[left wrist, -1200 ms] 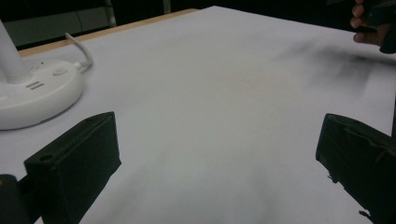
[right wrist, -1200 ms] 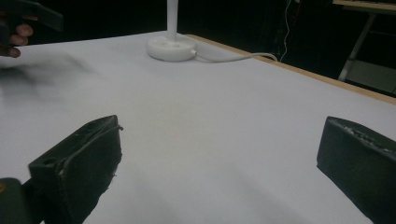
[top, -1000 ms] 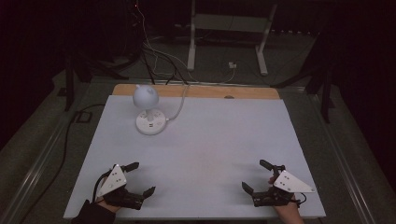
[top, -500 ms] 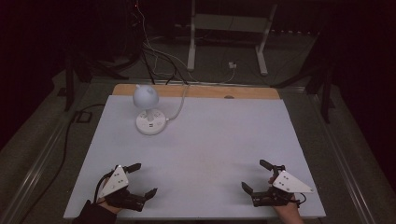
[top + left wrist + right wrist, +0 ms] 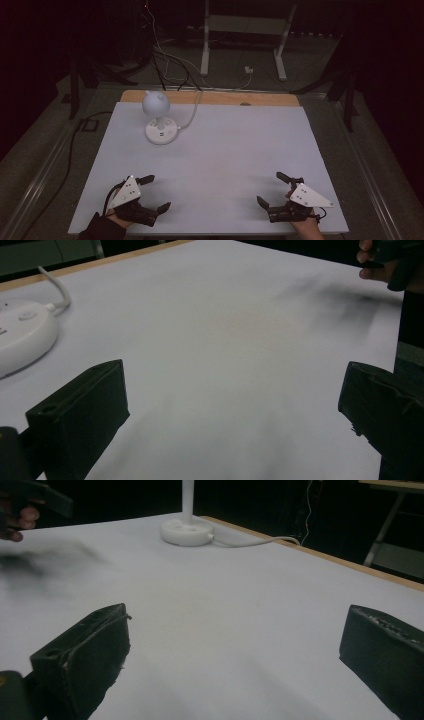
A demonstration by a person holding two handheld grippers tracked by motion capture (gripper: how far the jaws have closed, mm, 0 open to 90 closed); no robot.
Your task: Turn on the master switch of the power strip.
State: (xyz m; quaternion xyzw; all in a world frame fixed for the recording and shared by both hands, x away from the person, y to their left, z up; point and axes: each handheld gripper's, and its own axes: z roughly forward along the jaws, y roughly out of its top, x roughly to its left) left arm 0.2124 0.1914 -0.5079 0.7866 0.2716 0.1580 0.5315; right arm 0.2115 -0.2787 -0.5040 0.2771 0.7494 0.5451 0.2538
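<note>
A small white desk lamp [image 5: 159, 117] with a round head and a round base stands at the far left of the white table [image 5: 225, 160]; its base [image 5: 186, 531] and its cable [image 5: 260, 541] also appear in the right gripper view, and the base [image 5: 20, 337] in the left gripper view. My left gripper [image 5: 155, 192] rests near the front left edge, open, nothing between its jaws. My right gripper [image 5: 272, 189] rests near the front right edge, open and holding nothing. The lamp is far from both.
A wooden strip [image 5: 210, 97] runs along the table's far edge. Cables [image 5: 165, 60] and a white metal stand [image 5: 245, 35] lie on the dark floor behind. A black cable [image 5: 70, 150] runs along the floor at the left.
</note>
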